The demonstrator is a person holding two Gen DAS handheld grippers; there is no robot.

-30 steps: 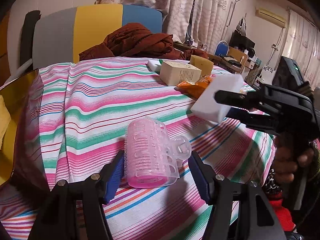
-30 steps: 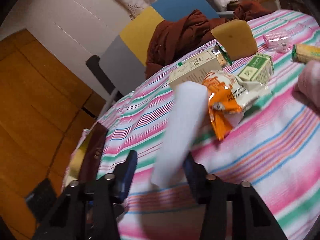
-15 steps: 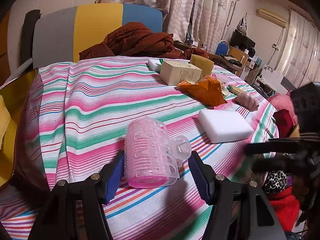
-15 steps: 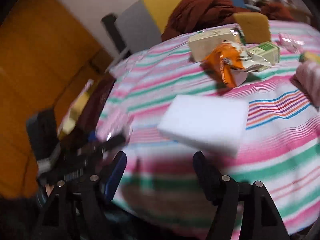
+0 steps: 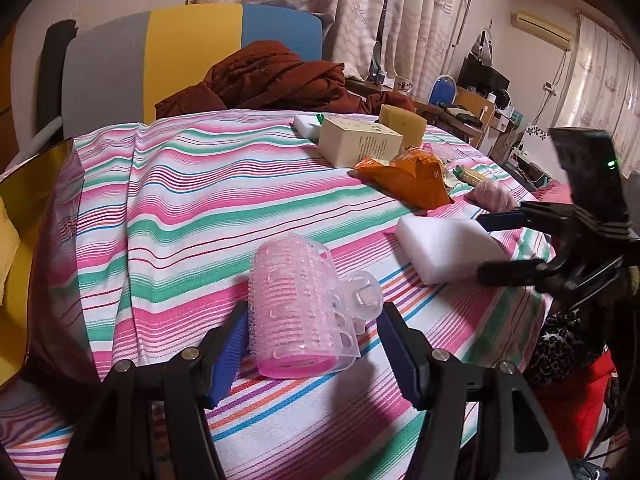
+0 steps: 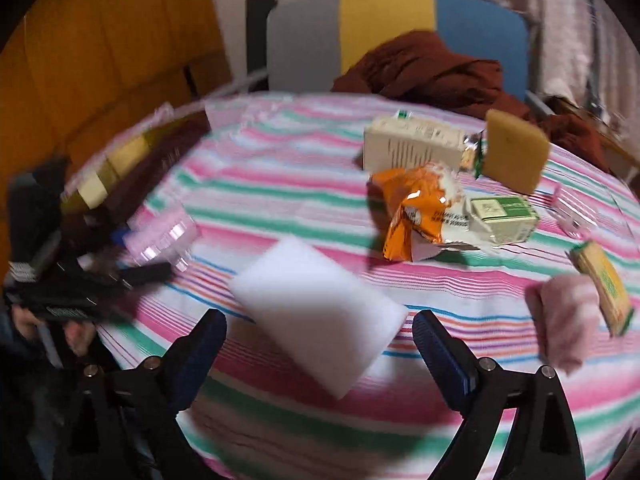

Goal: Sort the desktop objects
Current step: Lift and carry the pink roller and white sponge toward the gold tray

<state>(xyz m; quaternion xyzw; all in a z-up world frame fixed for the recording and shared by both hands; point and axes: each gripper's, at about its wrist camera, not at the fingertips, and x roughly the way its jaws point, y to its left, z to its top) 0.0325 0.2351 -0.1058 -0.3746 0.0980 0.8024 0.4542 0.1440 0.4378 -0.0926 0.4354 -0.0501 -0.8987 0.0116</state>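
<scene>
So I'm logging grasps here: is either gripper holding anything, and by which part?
Nothing is held. The left gripper is open around the pink hair roller; the right gripper is open around the white sponge, which lies on the table.

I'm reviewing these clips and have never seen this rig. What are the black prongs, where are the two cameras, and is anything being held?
No robot: a person holds a two-finger gripper in each hand, each with a fisheye camera looking along its fingers. In the left view, the left gripper stands open around a pink hair roller lying on the striped tablecloth. In the right view, the right gripper is open behind a white sponge block. Neither holds anything. Farther back lie an orange snack bag and a cream box.
</scene>
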